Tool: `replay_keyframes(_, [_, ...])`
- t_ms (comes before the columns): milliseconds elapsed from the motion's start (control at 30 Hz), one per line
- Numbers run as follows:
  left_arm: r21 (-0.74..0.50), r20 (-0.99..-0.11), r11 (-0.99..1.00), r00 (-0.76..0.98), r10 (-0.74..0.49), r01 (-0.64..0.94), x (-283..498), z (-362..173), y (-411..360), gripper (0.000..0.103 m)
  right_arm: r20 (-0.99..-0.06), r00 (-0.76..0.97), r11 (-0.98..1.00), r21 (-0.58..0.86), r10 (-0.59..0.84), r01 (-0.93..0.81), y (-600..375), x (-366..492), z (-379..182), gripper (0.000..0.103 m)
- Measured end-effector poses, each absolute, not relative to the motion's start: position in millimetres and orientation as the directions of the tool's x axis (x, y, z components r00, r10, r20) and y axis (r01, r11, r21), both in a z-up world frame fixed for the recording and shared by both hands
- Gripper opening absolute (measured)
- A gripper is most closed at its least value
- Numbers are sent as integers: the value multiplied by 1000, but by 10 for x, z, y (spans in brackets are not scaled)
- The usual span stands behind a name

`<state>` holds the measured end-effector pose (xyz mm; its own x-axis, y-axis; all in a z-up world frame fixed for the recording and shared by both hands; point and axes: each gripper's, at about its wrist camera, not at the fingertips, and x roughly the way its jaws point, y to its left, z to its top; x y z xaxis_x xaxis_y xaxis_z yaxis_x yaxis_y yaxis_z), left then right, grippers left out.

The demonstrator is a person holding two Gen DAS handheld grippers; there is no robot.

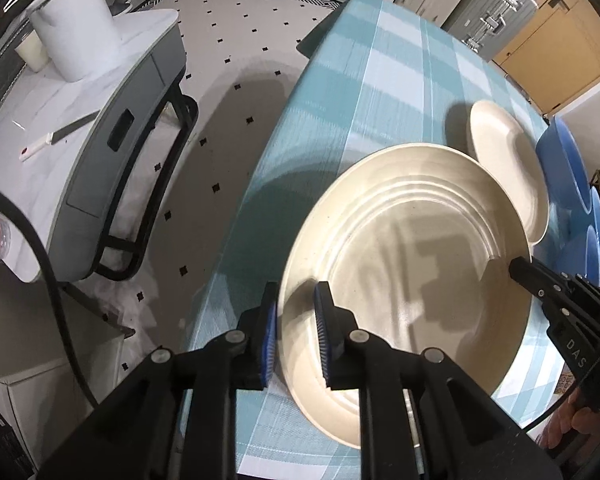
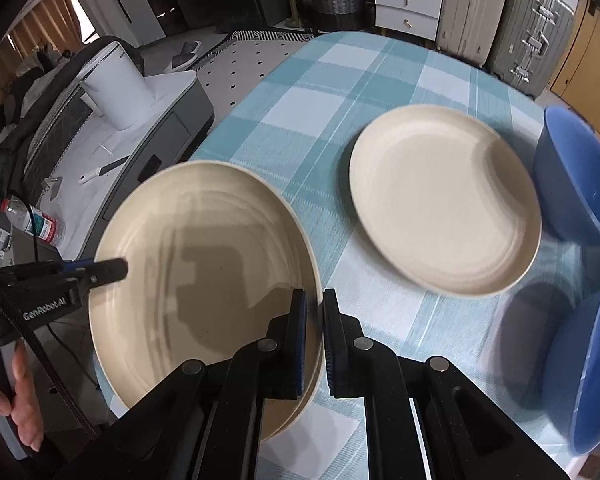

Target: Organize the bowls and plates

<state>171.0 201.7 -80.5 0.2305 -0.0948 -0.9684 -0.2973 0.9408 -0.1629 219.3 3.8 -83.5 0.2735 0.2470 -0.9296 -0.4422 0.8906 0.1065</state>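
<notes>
A table under a teal-and-white checked cloth [image 2: 340, 92] fills both views. At lower left of the right wrist frame, a large ridged cream plate [image 2: 204, 264] is pinched at opposite rims by the left gripper [image 1: 296, 332] and right gripper [image 2: 314, 340]. A smaller cream plate [image 2: 444, 200] lies centre-right, beside blue bowls [image 2: 576, 184].

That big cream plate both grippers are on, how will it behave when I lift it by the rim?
The big cream plate looks rigid, so it probably won't flex. Its glossy surface may slip in the pads, and each gripper holds only a little rim: left gripper, right gripper. It seems to sit on another plate, which might shift when lifted.
</notes>
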Motion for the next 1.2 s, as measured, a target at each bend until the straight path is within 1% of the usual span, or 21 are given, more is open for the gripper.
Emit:
replay_keyframes(400, [-85,-971,959,239,-19,-271,1618,-824,1918,17,-922,305,888,82,240,-452,12,2030,-969,8])
replay_keyframes(500, [-88,-973,958,228,-24,-273,1605,-859,1940,17,-914,311,886,100,262,-452,-6,2010,-969,8])
replay_keyframes(900, [-72,-977,962,215,-14,-264,1605,-902,1923,17,-917,337,871,22,213,-491,71,1898,-1037,8])
replay_keyframes(1033, [-84,-976,961,217,-27,-262,1624,-894,1929,17,-917,353,864,-18,186,-503,98,1874,-1018,8])
replay_keyframes(1200, [-75,-977,969,214,-23,-237,1627,-870,1904,17,-923,350,844,-53,163,-533,107,1841,-1002,8])
